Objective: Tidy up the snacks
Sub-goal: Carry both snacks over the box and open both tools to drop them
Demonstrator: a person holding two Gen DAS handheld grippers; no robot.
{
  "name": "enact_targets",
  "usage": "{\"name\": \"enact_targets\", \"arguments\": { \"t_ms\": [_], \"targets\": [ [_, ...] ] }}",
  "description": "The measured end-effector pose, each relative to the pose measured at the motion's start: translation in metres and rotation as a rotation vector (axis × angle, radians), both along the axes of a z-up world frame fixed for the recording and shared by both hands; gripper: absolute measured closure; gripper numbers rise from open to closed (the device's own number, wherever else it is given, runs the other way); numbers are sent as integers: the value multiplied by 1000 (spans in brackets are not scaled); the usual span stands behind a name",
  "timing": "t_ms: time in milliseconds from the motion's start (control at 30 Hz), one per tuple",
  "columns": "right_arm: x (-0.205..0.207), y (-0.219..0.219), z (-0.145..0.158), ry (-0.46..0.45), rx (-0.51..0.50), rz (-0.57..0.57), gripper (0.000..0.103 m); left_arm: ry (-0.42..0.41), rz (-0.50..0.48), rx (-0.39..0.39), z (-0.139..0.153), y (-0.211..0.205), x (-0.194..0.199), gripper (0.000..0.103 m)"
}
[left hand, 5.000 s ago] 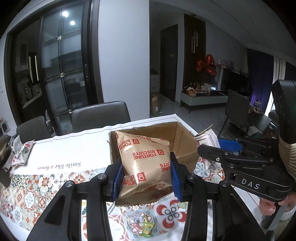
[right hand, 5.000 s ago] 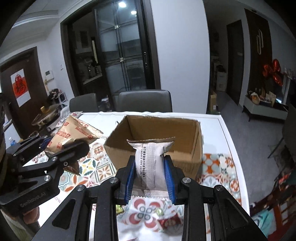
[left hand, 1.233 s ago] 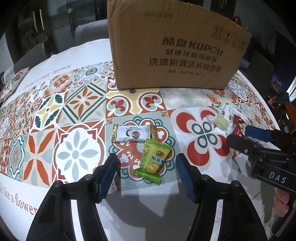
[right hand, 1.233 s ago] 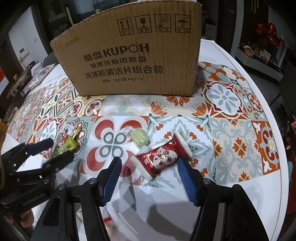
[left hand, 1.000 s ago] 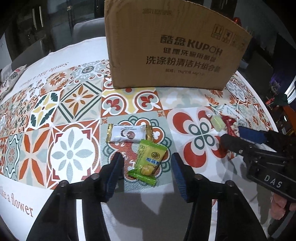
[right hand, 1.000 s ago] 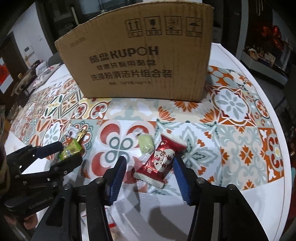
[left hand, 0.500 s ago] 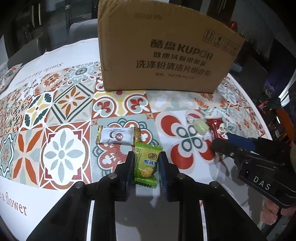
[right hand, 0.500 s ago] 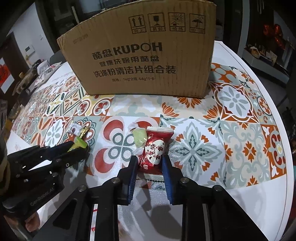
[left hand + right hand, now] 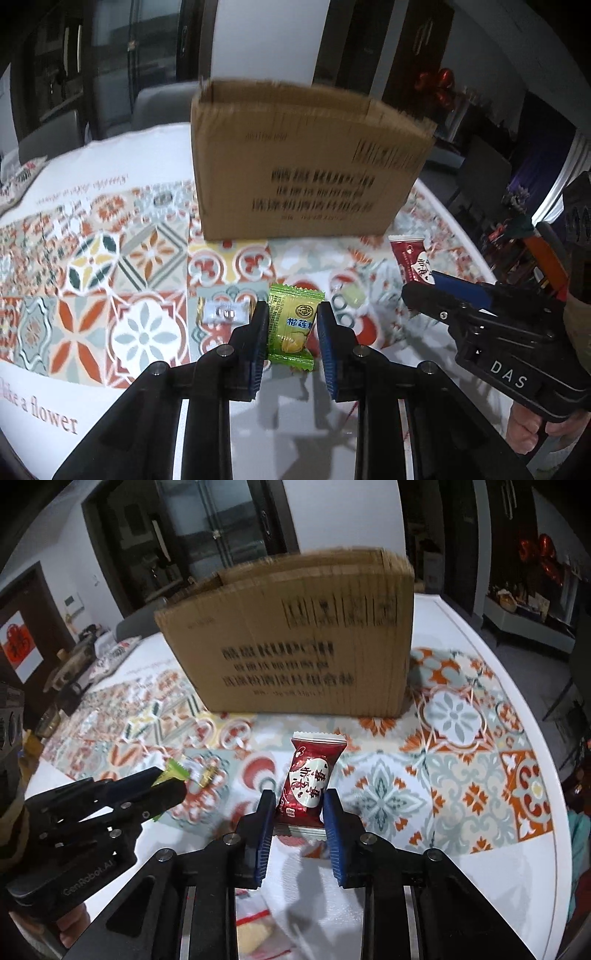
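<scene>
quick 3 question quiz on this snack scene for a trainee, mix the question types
1. True or false: the left gripper is shut on the green durian candy.
2. What does the right gripper hold? A) red wrapped snack B) silver candy C) nothing
3. Which candies lie on the tablecloth, held by neither gripper?

Key
1. True.
2. A, the red wrapped snack.
3. The white and gold candy and the pale green candy, both in front of the cardboard box.

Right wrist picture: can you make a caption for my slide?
Right gripper pinches a red candy packet before the cardboard box.
</scene>
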State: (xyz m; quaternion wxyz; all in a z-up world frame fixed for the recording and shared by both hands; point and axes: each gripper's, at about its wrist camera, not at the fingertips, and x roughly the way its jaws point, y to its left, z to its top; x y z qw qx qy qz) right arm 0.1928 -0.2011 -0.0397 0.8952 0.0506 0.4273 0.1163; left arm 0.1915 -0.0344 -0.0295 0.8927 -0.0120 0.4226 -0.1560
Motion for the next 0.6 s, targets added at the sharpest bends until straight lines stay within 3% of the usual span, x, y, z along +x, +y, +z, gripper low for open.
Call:
{"name": "enact_targets", "arguments": {
  "t_ms": [333,600],
  "targets": [
    [2,11,62,-146,16,33,75,-156,-16,-19,69,3,2,77],
    [24,13,108,-236,15,50,75,-267,1,-1,117,3,27,77]
  ]
}}
